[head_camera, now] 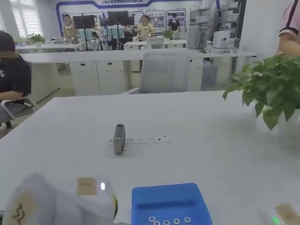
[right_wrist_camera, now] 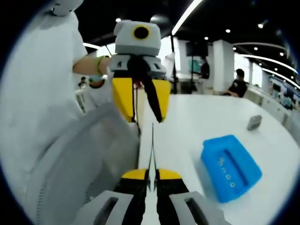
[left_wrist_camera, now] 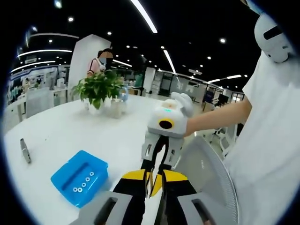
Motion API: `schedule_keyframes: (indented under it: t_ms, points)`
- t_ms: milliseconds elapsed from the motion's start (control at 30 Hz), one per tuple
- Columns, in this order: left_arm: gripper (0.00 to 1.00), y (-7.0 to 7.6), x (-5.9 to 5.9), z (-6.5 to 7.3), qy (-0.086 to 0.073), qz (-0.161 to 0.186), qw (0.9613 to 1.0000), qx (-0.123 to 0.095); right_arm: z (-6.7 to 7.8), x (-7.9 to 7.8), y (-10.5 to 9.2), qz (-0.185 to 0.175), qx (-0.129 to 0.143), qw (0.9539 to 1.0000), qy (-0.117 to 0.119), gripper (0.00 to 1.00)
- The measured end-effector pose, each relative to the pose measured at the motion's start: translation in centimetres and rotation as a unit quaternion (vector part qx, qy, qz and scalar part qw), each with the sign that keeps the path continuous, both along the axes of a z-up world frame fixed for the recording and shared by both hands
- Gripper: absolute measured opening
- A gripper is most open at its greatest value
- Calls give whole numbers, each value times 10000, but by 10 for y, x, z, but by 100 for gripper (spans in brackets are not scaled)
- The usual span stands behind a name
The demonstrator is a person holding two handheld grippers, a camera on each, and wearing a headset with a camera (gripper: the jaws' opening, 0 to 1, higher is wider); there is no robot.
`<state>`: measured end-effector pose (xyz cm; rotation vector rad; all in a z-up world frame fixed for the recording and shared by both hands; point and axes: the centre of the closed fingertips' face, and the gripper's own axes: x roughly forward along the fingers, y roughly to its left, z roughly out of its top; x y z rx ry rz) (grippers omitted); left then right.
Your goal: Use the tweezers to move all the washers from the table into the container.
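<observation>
Pinching tweezers (right_wrist_camera: 152, 140) in the closed right gripper (right_wrist_camera: 152, 174), aiming them toward the left gripper (right_wrist_camera: 143, 117).
Pressing the left gripper's jaws together in its own view; resting five washers (head_camera: 166, 221) in a row inside the blue container (head_camera: 164, 194) on the white table (head_camera: 211, 140); adding, from the head view, a grey bar (head_camera: 119, 138) beyond it and a leafy plant (head_camera: 267, 89).

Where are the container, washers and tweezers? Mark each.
container (head_camera: 161, 193): head view, bare floor near far rim.
washers (head_camera: 166, 222): head view, middle washer of the row.
tweezers (right_wrist_camera: 152, 150): right gripper view, middle of the blades.
</observation>
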<state>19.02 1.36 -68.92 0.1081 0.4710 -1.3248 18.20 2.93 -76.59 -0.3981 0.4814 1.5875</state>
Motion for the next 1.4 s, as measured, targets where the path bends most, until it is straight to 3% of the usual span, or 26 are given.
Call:
schedule_keyframes:
  t_ms: [67, 133, 200, 267, 367, 500, 567, 767, 900, 1067, 1200, 1267, 1400]
  points:
    - [7, -4, -1, -5, -13, -75, 9999, 127, -1, -2, -2, 33, -33, 10000, -4, 3]
    - [4, -6, -1, -9, -265, -210, 9989, 320, -2, -3, -4, 35, -56, 10000, -19, 3]
    - [0, -9, -3, -14, -331, -322, 9978, 478, -3, -2, -6, 4, -85, 9999, -58, 3]
    - [0, -11, -1, -17, -523, -344, 9962, 610, -6, -2, -9, 12, -161, 9998, -104, 3]
    - [0, -13, -3, -23, -426, -472, 9955, 708, -12, -1, -13, 50, -342, 9992, -214, 3]
    - [0, -6, 0, -35, -530, -505, 9919, 1036, -23, 7, -16, 14, -620, 9971, -438, 3]
    - [0, 0, 2, -44, -599, -495, 9892, 1243, -31, 12, -17, 51, -824, 9944, -659, 4]
    - [0, 19, 6, -71, -481, -419, 9839, 1669, -54, 18, -8, 176, -1270, 9865, -1015, 4]
    - [0, 34, 7, -89, -394, -429, 9794, 1933, -64, 19, -2, 133, -1323, 9851, -1087, 4]
    - [0, 48, 11, -106, -213, -395, 9772, 2073, -71, 22, 2, -75, -1255, 9863, -1067, 5]
    - [0, 53, 13, -118, -140, -402, 9748, 2191, -66, 27, 5, -646, -750, 9929, -652, 12]
    - [0, 56, 14, -123, -88, -408, 9741, 2222, -61, 29, 1, -919, -559, 9931, -471, 20]
    - [0, 63, 15, -138, -20, -447, 9689, 2433, -48, 30, -16, -1336, -347, 9898, -366, 29]
